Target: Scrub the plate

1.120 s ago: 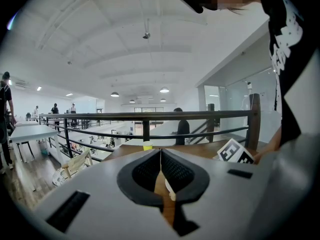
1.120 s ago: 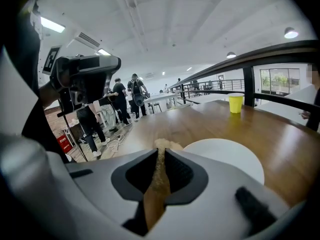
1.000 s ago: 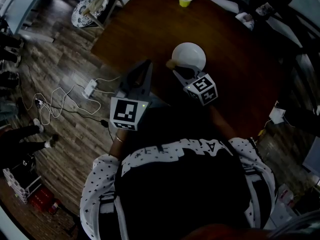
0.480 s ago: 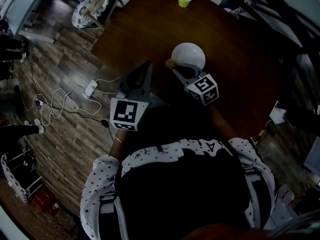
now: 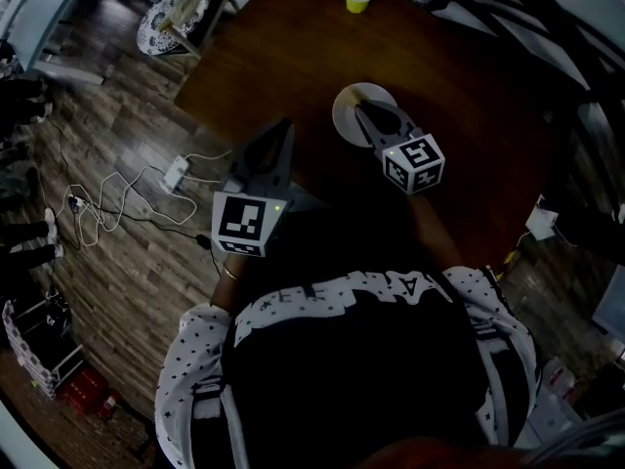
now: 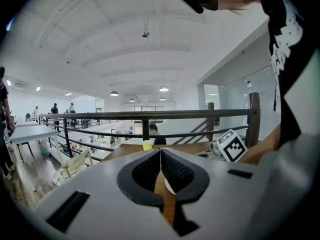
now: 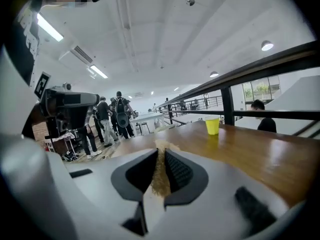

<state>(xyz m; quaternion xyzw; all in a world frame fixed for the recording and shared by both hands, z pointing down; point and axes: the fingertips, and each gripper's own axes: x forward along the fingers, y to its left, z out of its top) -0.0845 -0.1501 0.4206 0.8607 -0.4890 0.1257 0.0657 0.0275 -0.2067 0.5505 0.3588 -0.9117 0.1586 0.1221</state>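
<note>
Jaws: R gripper clamped on tan scrub pad, held over plate upper-centre of head view, prob for scrubbing. L gripper closed, empty, idle at desk edge, not bracing plate
</note>
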